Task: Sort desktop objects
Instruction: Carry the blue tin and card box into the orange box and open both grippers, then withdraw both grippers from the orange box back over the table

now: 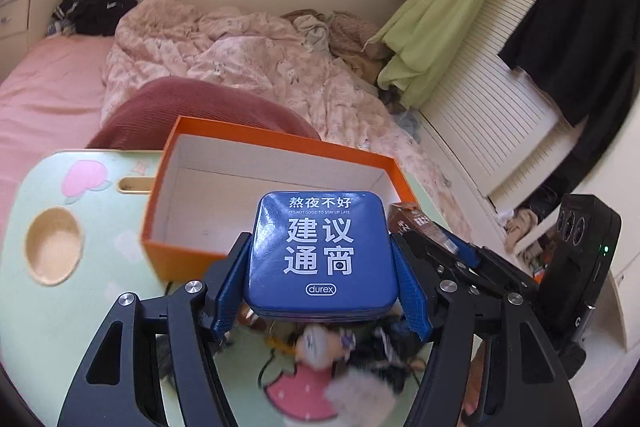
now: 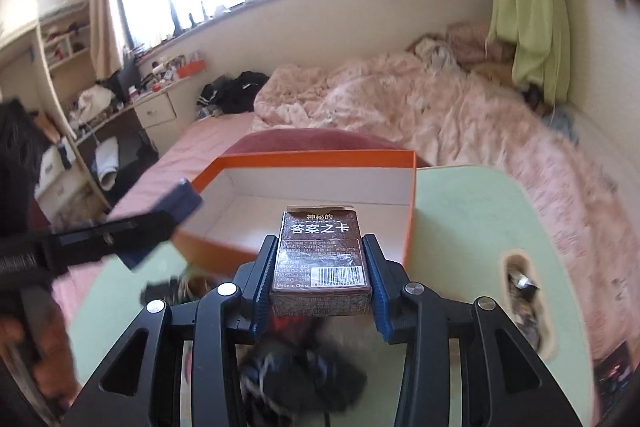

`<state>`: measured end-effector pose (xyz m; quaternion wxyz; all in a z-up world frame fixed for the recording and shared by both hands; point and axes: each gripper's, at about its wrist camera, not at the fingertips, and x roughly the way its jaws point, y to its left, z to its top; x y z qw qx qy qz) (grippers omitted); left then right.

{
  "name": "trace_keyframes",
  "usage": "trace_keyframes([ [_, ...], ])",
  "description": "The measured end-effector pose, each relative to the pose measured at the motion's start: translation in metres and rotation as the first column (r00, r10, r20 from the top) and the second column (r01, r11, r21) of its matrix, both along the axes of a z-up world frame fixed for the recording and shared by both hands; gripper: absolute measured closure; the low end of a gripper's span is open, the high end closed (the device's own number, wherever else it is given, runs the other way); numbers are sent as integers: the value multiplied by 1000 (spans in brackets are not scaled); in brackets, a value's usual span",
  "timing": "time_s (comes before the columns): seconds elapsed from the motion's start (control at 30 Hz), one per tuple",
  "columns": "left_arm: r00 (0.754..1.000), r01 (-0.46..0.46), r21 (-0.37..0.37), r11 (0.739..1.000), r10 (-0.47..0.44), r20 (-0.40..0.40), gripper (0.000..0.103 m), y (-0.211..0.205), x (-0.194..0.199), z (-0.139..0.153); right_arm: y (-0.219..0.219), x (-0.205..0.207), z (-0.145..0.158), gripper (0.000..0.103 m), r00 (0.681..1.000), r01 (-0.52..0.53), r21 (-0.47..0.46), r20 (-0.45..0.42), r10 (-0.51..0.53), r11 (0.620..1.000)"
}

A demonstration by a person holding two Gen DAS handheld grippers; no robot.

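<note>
My left gripper (image 1: 322,287) is shut on a square blue tin (image 1: 322,251) with white lettering, held above the green table in front of the orange box (image 1: 192,251). The box has a white inside that holds nothing. My right gripper (image 2: 320,287) is shut on a small brown card box (image 2: 320,259) with a barcode, also raised just before the orange box (image 2: 304,157). In the right wrist view the left gripper and its blue tin (image 2: 176,203) show at the left. In the left wrist view the right gripper with the brown card box (image 1: 416,221) shows at the right.
Small items (image 1: 320,347), blurred, lie on the green table (image 1: 60,327) below both grippers. The table has a round cup recess (image 1: 54,245) and a slot (image 2: 520,291) with small things in it. Behind it are a dark red chair back (image 1: 192,111) and a pink bed (image 2: 400,115).
</note>
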<state>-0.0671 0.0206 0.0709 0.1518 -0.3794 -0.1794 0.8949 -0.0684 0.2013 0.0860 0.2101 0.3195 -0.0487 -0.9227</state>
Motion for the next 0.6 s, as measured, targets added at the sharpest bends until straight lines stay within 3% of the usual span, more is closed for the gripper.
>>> trace_keyframes([
  [0.1,999,-19,52,998,18,31,35,0,-17,-16,-7,-30,-6,62,998,12,-12,68,-11,1000],
  [0.17,999,-43,52,998,42,32,34,-1,-18,-21,-9,-36,-7,57,998,21,-36,59,-19,999],
  [0.2,998,-48,55,997,47,31,33,0,-16,-21,-10,-36,-7,52,998,31,-37,53,-29,999],
  [0.23,999,-46,59,997,44,25,29,1,-13,-21,-10,-34,-6,41,998,41,-44,49,-39,998],
  [0.3,999,-45,59,997,45,8,26,3,-5,-18,-11,-30,-2,32,998,47,-67,35,-45,997],
  [0.47,1000,-7,147,989,9,-11,25,-4,25,-9,-5,2,12,32,996,68,-83,-52,-73,994],
  [0.53,1000,-10,129,992,13,-25,24,-6,43,-6,-4,24,14,32,995,56,-77,-76,-62,995],
  [0.6,998,-12,48,999,15,-58,23,-4,65,-2,-2,44,11,29,995,43,-61,-85,-48,997],
])
